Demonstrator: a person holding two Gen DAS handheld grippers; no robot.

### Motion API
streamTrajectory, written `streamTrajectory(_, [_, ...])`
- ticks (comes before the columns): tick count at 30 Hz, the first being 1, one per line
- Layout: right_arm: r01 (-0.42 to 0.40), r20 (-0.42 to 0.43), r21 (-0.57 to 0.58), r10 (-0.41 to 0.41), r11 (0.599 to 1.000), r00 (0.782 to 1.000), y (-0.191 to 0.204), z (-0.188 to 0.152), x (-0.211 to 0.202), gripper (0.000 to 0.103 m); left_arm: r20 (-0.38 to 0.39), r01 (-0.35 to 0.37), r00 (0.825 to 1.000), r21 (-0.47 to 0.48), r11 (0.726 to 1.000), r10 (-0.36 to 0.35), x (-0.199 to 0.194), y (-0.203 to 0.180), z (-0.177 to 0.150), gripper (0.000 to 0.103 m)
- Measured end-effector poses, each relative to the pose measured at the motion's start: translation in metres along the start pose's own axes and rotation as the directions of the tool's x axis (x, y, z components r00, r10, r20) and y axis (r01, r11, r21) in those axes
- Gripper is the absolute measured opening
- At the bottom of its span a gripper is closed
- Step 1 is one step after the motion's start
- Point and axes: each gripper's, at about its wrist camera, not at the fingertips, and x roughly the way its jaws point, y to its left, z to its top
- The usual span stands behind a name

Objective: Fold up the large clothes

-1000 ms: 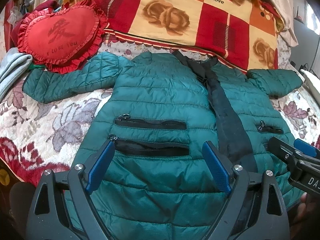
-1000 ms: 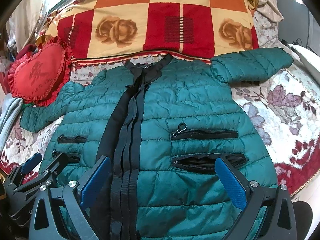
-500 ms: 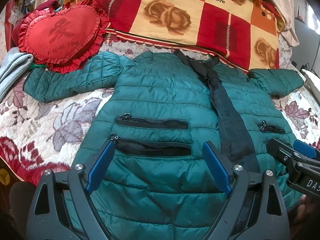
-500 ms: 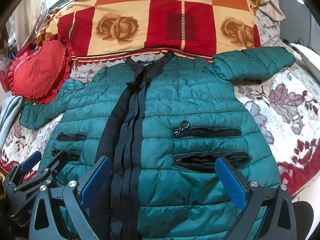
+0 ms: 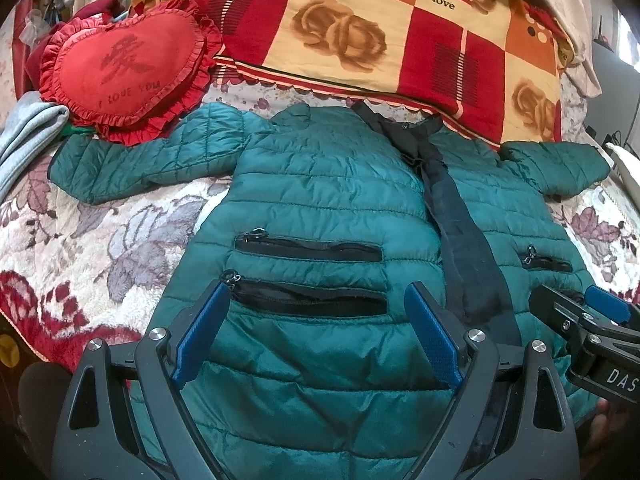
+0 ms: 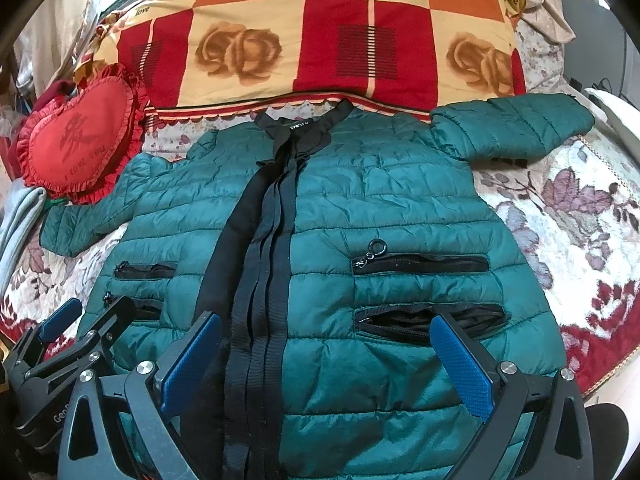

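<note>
Green quilted jacket (image 5: 328, 184) flat beneath both spread claws (image 5: 316, 336) (image 6: 326, 360).

A: Both views: even, soft indoor light, fairly bright. The jacket (image 5: 320, 200) shows a mild sheen on its quilting, strongest at centre frame; shadows under its sleeves are faint.

B: Distortion?

A: Strong fisheye. The quilt (image 6: 340, 40) bows along the upper edge, and all four corners fall to black. A bright, washed-out patch sits at the upper right of the left view.

B: Focus?

A: Sharp at centre. The gripper fingers (image 5: 200, 332) at the lower edge stay reasonably crisp; the far margins smear slightly.
</note>
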Motion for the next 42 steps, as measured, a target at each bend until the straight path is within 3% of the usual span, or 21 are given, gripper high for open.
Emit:
streamTrajectory(28, [-0.026,-0.026,-0.033,0.026,0.999,0.999,0.016,0.026,0.023,0.103,-0.008,-0.085,0.996,-0.073,0.994,0.084,0.018,0.037,0.022,0.089])
streamTrajectory(35, [-0.028,-0.027,-0.045,0.027,0.999,0.999,0.022,0.034,0.033,0.103,-0.019,-0.123,0.992,-0.124,0.985,0.122,0.026,0.067,0.036,0.089])
streamTrajectory(42, [-0.04,-0.044,-0.052,0.038,0.998,0.998,0.027,0.041,0.041,0.103,-0.026,-0.199,0.98,-0.223,0.954,0.198,0.033,0.13,0.063,0.089])
